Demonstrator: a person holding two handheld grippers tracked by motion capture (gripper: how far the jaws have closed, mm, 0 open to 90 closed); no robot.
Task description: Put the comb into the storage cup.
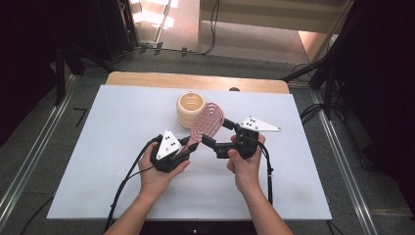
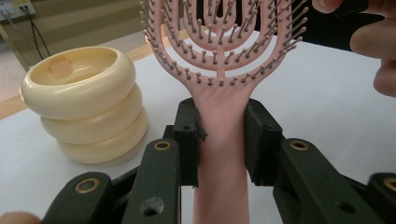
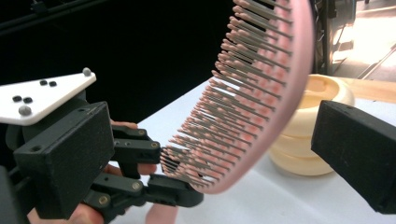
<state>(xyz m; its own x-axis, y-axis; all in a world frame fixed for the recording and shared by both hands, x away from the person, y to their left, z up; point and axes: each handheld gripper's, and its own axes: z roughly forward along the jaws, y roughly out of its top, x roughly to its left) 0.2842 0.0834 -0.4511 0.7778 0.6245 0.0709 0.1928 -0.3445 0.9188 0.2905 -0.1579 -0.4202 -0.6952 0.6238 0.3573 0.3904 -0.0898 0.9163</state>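
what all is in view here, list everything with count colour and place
hairbrush: 1, pink, held up over the middle of the table, handle clamped in the left gripper, bristle head between the right gripper's jaws
ringed cup: 1, cream, three stacked rings, standing on the table just behind the brush
table: 1, white top with a wooden strip at the far edge
cables: several, black, on the grey floor around the table
left gripper: 1, black with a grey plate, shut on the brush handle
right gripper: 1, black with a grey plate, jaws open on either side of the brush head
hands: 2, bare forearms coming in from the near edge, one on each gripper
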